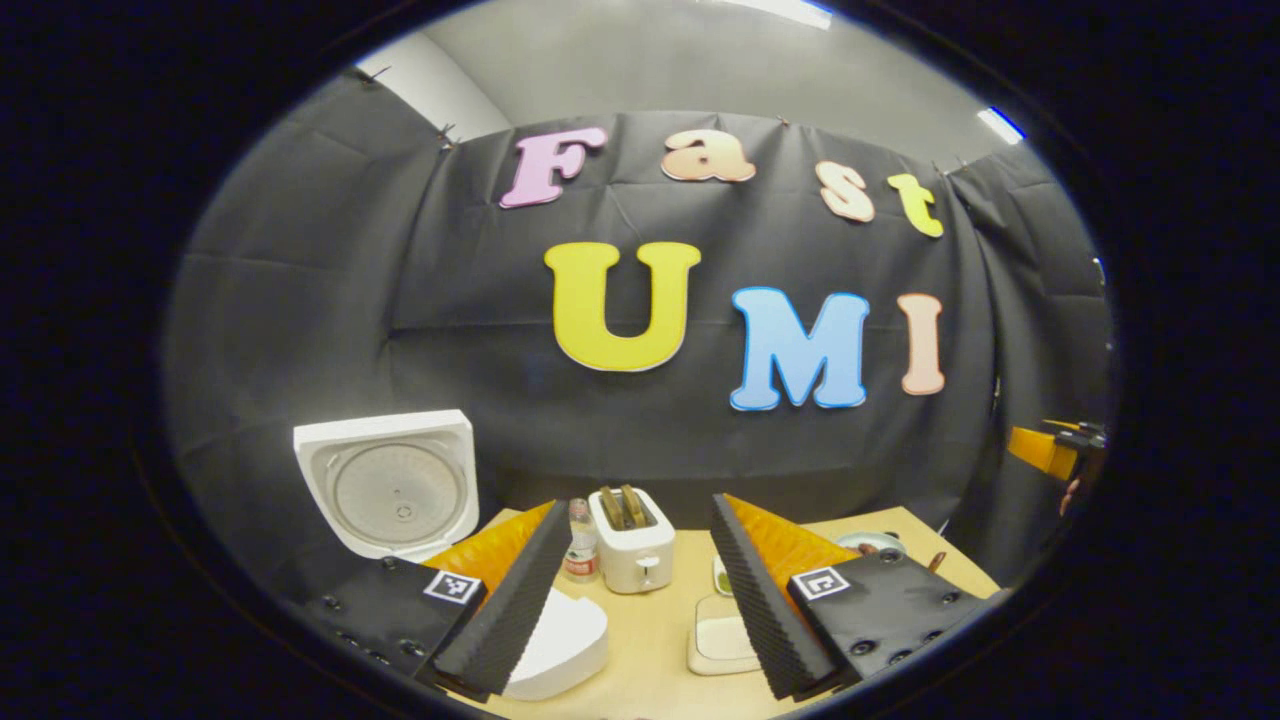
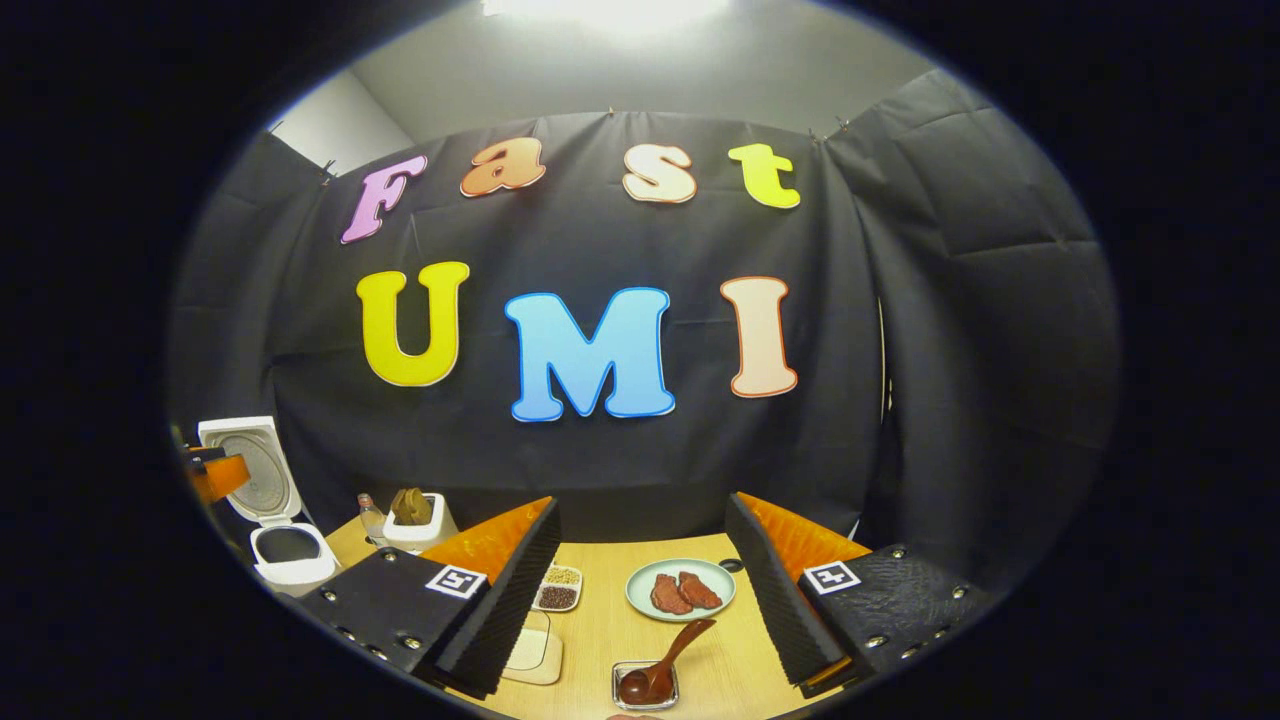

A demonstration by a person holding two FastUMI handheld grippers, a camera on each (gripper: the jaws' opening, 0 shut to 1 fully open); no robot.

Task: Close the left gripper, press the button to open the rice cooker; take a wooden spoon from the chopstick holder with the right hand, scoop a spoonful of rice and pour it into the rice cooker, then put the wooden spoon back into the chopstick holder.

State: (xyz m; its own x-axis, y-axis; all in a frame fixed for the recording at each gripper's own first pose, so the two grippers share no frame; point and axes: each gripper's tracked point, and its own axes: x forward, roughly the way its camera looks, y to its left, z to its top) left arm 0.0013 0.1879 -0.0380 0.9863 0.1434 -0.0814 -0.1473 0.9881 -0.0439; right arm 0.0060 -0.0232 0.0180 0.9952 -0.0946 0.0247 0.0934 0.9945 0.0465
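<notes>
Rice cooker (image 2: 280, 520) is seen at the table's (image 2: 720, 680) far left edge, its lid raised and the pot exposed. A wooden spoon (image 2: 662, 662) lies bowl-down in a small dish (image 2: 645, 690) at the near edge (no chopstick holder can be told). The handle is best approached along its slant and pinched mid-shaft. Right gripper (image 2: 640, 590) is held wide, nothing between its fingers; left gripper (image 1: 640, 590) is likewise spread and unloaded

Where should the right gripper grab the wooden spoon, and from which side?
On the bare handle, near its upper end. The wooden spoon sits bowl-down in a small clear holder, handle leaning up and away toward the plate. Probably come from above with the open right gripper, fingers straddling the handle across its width, clear of the holder's rim.
</notes>
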